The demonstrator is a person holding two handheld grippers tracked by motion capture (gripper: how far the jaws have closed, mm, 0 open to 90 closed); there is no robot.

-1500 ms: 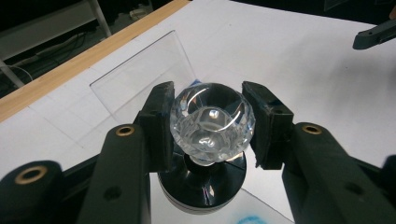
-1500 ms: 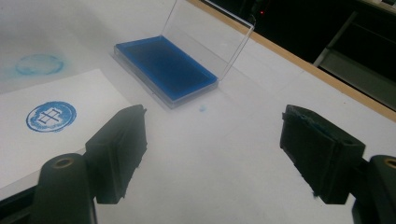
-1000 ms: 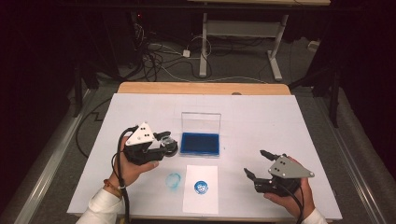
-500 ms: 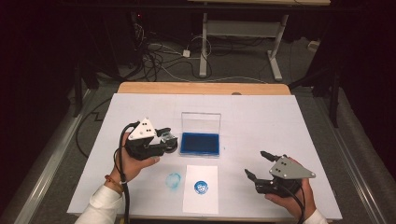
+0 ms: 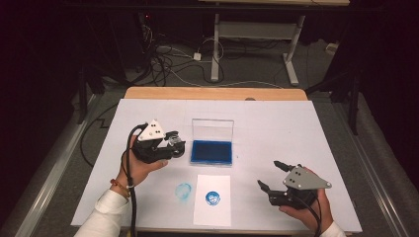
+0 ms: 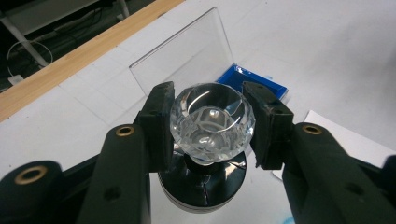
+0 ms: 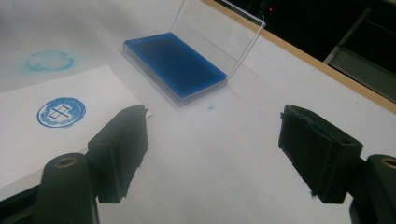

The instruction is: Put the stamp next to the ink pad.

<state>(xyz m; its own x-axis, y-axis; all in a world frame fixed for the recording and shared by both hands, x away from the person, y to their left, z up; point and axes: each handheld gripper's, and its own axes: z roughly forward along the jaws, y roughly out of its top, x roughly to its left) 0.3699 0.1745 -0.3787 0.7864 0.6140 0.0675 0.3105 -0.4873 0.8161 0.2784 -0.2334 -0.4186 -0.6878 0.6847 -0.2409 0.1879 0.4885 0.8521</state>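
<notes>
My left gripper [image 6: 212,128] is shut on the clear faceted knob of a stamp [image 6: 212,119] with a round black base. In the high view this gripper [image 5: 174,144] hovers just left of the blue ink pad [image 5: 212,152], whose clear lid [image 5: 213,129] stands open behind it. A white paper [image 5: 213,212] near the front edge carries a round blue print [image 5: 213,198]. My right gripper [image 5: 267,173] stands open to the paper's right with nothing between its jaws. Its own view has it [image 7: 215,149] facing the ink pad [image 7: 175,65] and the print [image 7: 61,112].
A faint blue ring smudge [image 5: 183,190] marks the white table cover [image 5: 276,128] left of the paper. A wooden table edge [image 5: 212,93] runs along the far side. Beyond it on the dark floor lie cables [image 5: 168,59] and a desk frame [image 5: 252,29].
The left hand has drifted slightly toward the far side with the stamp still gripped. The right gripper has stayed put.
</notes>
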